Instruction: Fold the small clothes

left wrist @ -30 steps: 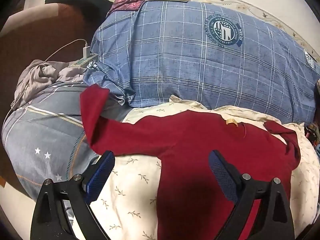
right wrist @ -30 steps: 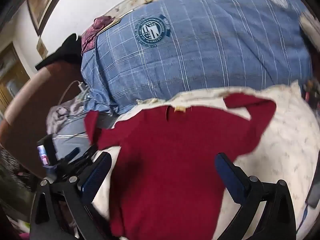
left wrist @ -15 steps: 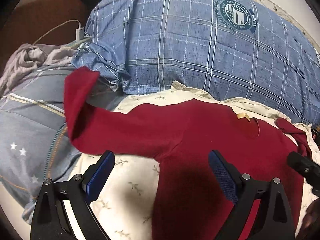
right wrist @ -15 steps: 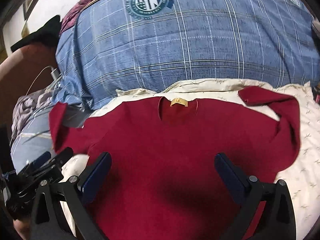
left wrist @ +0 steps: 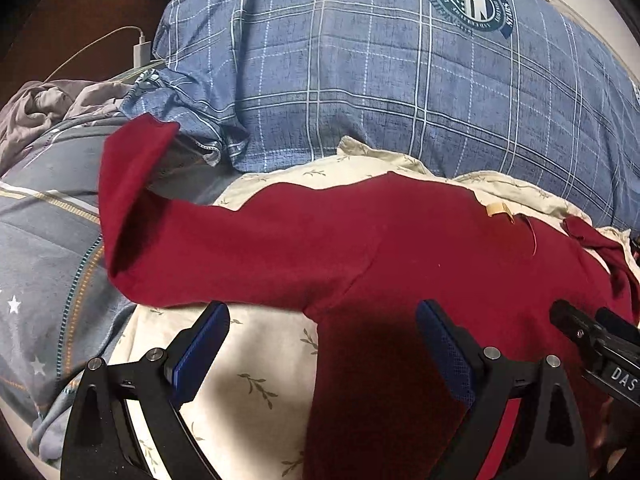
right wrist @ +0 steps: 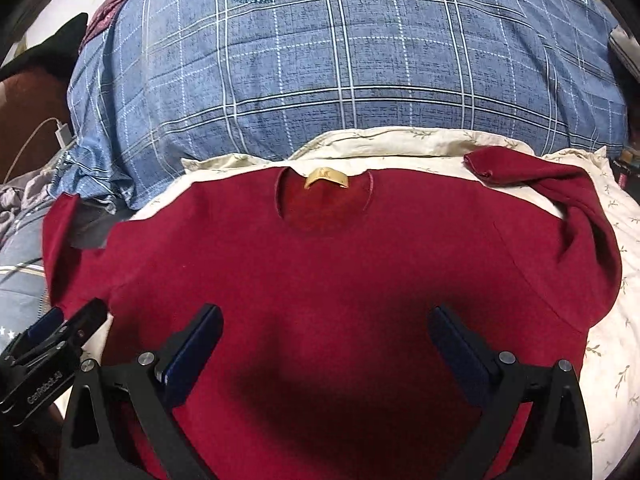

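A red long-sleeved shirt [right wrist: 320, 272] lies face up and spread flat on my cream leaf-print sheet [right wrist: 616, 248], its neckline with a tan label [right wrist: 326, 179] pointing toward the big blue plaid duvet [right wrist: 340, 64] that bulks up just beyond the collar. I take the shirt as the landmark for everything else.

Left wrist view: my left gripper [left wrist: 322, 344] hangs just short of the shirt's underarm, where the left sleeve [left wrist: 224, 240] meets the body. Its jaws are spread wide and hold nothing — one blue-padded finger [left wrist: 200, 352] sits over bare sheet [left wrist: 248, 392], the other over the red body. The sleeve runs straight out from the shirt; its cuff end [left wrist: 132, 160] turns up where it laps onto a grey striped cover with small stars [left wrist: 40, 264]. Beyond the cuff sits a white charger with its cable [left wrist: 142, 50], beside crumpled grey cloth [left wrist: 52, 100]. At the shirt's far side the tip of the other tool enters the view.

Right wrist view: my right gripper [right wrist: 324, 348] hovers over the middle of the shirt's chest, jaws likewise wide apart and empty, both fingers above red fabric. The right sleeve [right wrist: 576, 216] is bent back on itself, its cuff [right wrist: 488, 166] lying near the collar on the sheet — not straightened. Whether either tool touches the cloth I cannot tell.
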### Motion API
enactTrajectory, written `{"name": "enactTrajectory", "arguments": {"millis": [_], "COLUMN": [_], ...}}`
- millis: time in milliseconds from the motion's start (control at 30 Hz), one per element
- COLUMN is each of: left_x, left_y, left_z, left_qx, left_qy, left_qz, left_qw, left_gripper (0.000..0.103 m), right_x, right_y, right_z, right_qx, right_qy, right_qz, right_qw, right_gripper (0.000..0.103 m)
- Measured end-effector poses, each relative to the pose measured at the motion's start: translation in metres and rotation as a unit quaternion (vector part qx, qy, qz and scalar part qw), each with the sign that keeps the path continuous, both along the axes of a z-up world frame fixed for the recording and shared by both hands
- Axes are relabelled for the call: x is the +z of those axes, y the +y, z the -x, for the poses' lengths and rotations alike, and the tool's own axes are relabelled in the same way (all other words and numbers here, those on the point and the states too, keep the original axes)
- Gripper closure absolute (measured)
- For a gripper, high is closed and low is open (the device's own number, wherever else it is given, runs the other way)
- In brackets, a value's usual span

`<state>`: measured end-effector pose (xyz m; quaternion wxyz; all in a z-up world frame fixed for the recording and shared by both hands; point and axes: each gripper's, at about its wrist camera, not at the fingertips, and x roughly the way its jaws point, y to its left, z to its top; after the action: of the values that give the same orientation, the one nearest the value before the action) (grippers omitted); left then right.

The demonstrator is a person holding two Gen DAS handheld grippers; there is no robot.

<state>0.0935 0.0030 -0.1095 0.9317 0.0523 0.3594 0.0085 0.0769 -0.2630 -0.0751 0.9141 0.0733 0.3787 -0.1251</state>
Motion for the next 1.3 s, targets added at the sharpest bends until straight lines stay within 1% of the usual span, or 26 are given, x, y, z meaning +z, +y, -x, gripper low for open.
{"name": "enactTrajectory", "arguments": {"millis": [167,267,433,733,1000,1300], "left_x": [-0.005,-0.007,-0.006,-0.003,-0.001,0.004], "left_y": [-0.005,-0.009,-0.01,-0.012,-0.012,-0.009], "left_z": [0.002,0.004,0.006,0.002,0.001,0.006], "left_qx": [-0.004,-0.009,-0.014,-0.014,-0.016,-0.027], "left_qy": [0.02,0.022,0.015,0.01,0.018,0.009], "left_qz": [0.006,0.002,0.01,0.012,0.017,0.041], "left_qw": [0.9998,0.9997,0.9997,0.9998,0.9996,0.9988], "left_gripper": [0.009,0.009,0.008,0.009,0.009,0.009], "right_x": [0.003,0.004,0.001,0.0,-0.003,-0.005], "right_y": [-0.007,-0.009,-0.012,-0.009,-0.011,-0.011], "right_z": [0.003,0.005,0.008,0.009,0.009,0.009], "right_qx": [-0.023,-0.03,-0.039,-0.036,-0.033,-0.031], "right_qy": [0.005,0.01,0.017,0.023,0.024,0.03], "right_qz": [0.007,0.009,-0.001,0.0,0.002,0.005], "right_qw": [1.0,0.999,0.999,0.999,0.999,0.999], "right_gripper": [0.0,0.0,0.0,0.0,0.0,0.0]}}
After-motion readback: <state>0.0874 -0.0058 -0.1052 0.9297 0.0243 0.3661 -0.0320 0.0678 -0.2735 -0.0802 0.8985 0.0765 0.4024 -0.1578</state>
